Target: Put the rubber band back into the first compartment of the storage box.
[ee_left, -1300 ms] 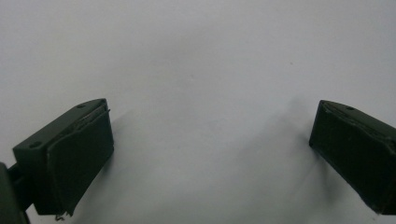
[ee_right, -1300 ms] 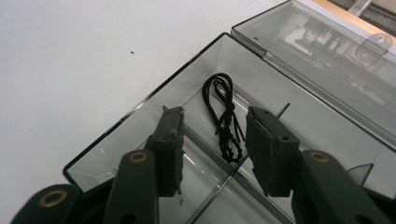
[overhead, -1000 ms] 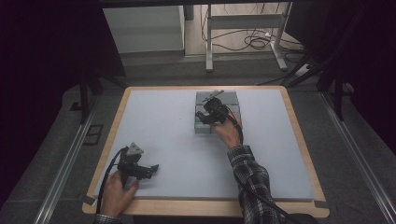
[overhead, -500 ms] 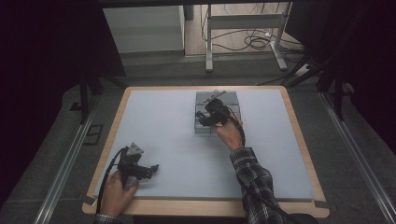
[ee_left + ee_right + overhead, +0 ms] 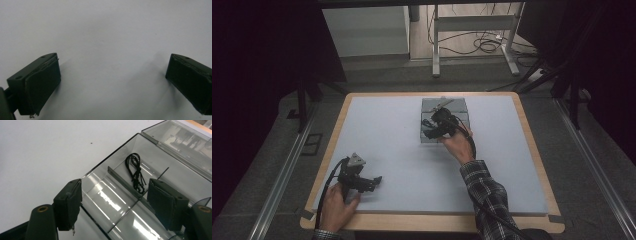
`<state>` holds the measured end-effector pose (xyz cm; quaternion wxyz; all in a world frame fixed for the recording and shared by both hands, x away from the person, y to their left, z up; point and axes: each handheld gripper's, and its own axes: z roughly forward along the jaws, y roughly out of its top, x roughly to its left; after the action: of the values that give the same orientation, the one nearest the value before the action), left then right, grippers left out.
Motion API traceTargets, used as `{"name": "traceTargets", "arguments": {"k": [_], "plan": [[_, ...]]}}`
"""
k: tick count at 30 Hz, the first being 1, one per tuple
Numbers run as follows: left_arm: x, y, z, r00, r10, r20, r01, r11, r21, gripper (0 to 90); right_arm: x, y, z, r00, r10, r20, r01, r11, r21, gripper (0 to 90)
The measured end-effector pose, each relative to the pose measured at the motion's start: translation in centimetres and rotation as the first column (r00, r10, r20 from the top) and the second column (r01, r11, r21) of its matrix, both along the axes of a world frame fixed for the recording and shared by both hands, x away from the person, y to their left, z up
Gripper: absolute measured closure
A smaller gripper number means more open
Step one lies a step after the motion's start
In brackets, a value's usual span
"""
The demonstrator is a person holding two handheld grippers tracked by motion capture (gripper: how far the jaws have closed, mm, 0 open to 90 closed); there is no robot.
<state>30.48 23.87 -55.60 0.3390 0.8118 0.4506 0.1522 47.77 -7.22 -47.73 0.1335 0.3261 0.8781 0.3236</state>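
A clear plastic compartment box (image 5: 428, 134) with its lid (image 5: 180, 137) folded back lies at the table's far middle. In the right gripper view its dividers (image 5: 122, 183) show, and a black cord bundle (image 5: 136, 172) lies in one compartment. My right gripper (image 5: 432, 131) hangs over the box's near left corner, open, with one jaw outside the box wall and the other above the compartments. My left gripper (image 5: 374, 182) rests near the front left of the table, open, with only the bare surface between its jaws.
The table (image 5: 387, 125) has a pale grey mat and a wooden rim (image 5: 432, 223). Behind it stand a metal frame (image 5: 472, 30) and floor cables (image 5: 482, 45). Dark curtains flank both sides.
My right gripper has shifted slightly over the box. The left gripper has stayed where it was.
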Motion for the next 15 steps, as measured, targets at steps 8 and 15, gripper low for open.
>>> {"name": "traceTargets", "arguments": {"k": [8,15], "plan": [[0.0,0.0,0.0,1.0000,0.001,0.001,-0.001,1.0000,-0.002,0.0,-0.7,-0.2,0.1,0.9999,0.013,-0.009,-0.013,1.000,0.001,25.8],[0.0,0.0,0.0,1.0000,0.002,0.001,-0.002,1.0000,-0.004,0.0,-1.2,-0.9,0.1,0.9997,0.017,-0.017,-0.017,1.000,0.006,24.7]]}}
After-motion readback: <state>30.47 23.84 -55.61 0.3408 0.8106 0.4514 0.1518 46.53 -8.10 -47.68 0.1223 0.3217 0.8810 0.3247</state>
